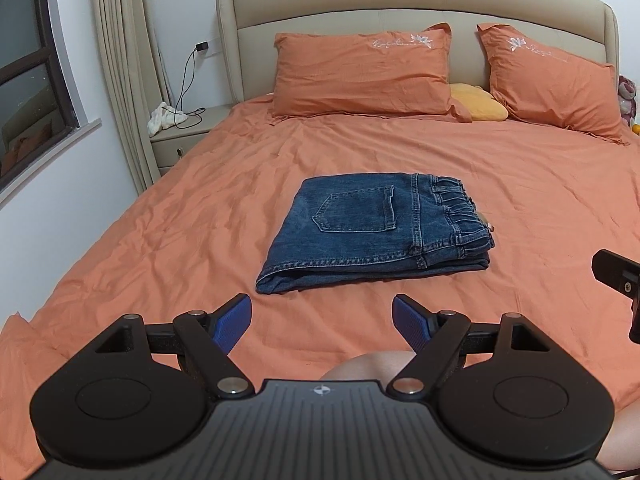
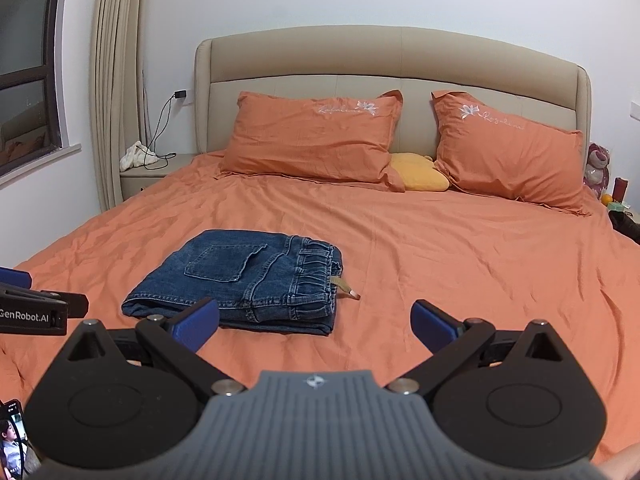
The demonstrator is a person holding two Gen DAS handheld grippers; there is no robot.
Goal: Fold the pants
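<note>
Both grippers [image 1: 322,322] [image 2: 316,326] spread wide, empty, short of folded jeans [image 1: 372,232].

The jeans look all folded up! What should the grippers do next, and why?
Probably just draw both back and stop. The jeans lie in a neat folded stack on the orange bedsheet, and the left gripper and right gripper are open, holding nothing. Perhaps tuck in the drawstring first.

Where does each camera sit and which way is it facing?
Left wrist: rides the open left gripper, facing the beige padded headboard; a bare knee shows below, the right gripper at right.
Right wrist: rides the open right gripper, facing likewise; the left gripper's tip is at left.
Shared: folded blue denim jeans on the orange bedsheet.
</note>
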